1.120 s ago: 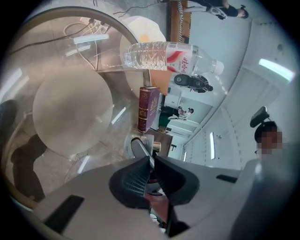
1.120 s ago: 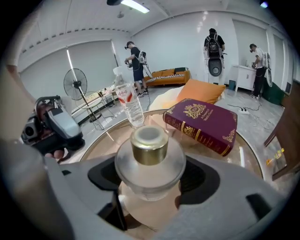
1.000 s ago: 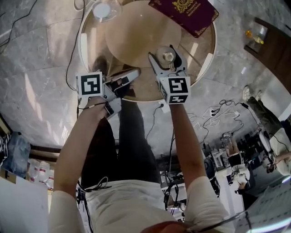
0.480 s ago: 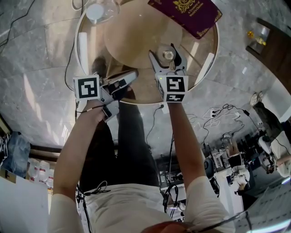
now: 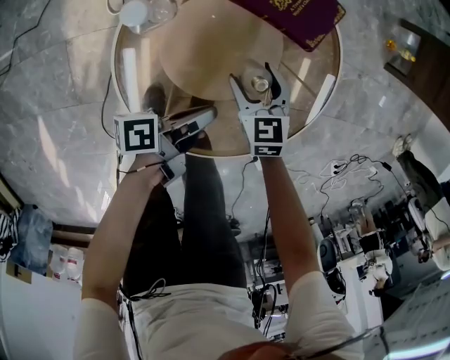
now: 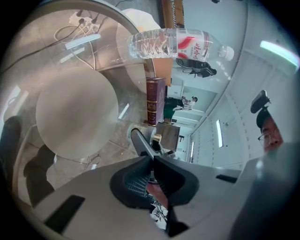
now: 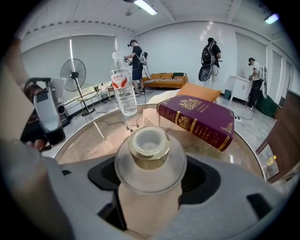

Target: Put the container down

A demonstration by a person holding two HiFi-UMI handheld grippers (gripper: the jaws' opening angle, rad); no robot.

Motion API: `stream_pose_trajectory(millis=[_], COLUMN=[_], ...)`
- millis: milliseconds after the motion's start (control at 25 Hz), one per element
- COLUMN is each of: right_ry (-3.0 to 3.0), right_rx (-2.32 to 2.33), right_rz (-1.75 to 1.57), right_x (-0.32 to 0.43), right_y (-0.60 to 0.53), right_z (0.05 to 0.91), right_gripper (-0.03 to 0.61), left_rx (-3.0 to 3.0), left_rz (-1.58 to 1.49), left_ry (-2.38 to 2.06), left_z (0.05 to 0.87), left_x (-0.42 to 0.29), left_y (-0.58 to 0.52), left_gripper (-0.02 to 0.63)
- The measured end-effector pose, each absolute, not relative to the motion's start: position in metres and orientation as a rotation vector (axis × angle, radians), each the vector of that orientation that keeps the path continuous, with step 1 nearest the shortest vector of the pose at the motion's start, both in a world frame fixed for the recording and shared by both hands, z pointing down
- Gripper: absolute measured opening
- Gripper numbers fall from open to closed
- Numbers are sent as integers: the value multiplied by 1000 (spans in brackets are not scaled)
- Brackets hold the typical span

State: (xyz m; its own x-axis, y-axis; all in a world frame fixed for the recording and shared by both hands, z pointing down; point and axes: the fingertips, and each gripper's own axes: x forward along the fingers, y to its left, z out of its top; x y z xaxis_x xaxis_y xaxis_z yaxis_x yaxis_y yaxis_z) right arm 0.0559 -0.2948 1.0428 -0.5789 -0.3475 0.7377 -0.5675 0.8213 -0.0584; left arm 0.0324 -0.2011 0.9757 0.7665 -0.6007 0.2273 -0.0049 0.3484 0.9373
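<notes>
I am looking at a pale grey marble-tiled floor (image 5: pixel 56 105) spreading under a round glass-topped table (image 5: pixel 133 77), while a long ceiling strip light (image 7: pixel 145 6) is shining on white walls (image 7: pixel 187 42), with a black pedestal fan (image 7: pixel 72 75) and a low orange sofa (image 7: pixel 164 80) standing beyond.

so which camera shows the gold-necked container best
The right gripper view: the container fills the centre, clamped in the right gripper, gold neck clear. The head view shows it small, from above; the left gripper view barely shows it.
</notes>
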Motion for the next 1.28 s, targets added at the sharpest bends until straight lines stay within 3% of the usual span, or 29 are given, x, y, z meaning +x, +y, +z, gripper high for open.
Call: stream_pose_trajectory(millis=[360, 480, 800, 1040, 1280], right_ry=[-2217, -2194, -2191, -2215, -2223], right_rx=[670, 658, 677, 749, 775], right_rz=[325, 317, 318, 384, 402], right_x=[62, 61, 55, 55, 58], right_y=[-295, -296, -292, -284, -263], right_z=[1050, 1049, 1009, 951, 866], right_gripper=[341, 373, 382, 248, 169], left_rx=[1163, 1166, 1187, 1249, 1355], left_rz=[-401, -394, -365, -325, -244], left_ry=[-608, -608, -610, -613, -575], left_z=[978, 974, 944, 900, 829], left_x=[31, 23, 2, -8, -5], left_y=[-198, -193, -182, -182, -169], left_gripper=[25, 25, 25, 25, 25])
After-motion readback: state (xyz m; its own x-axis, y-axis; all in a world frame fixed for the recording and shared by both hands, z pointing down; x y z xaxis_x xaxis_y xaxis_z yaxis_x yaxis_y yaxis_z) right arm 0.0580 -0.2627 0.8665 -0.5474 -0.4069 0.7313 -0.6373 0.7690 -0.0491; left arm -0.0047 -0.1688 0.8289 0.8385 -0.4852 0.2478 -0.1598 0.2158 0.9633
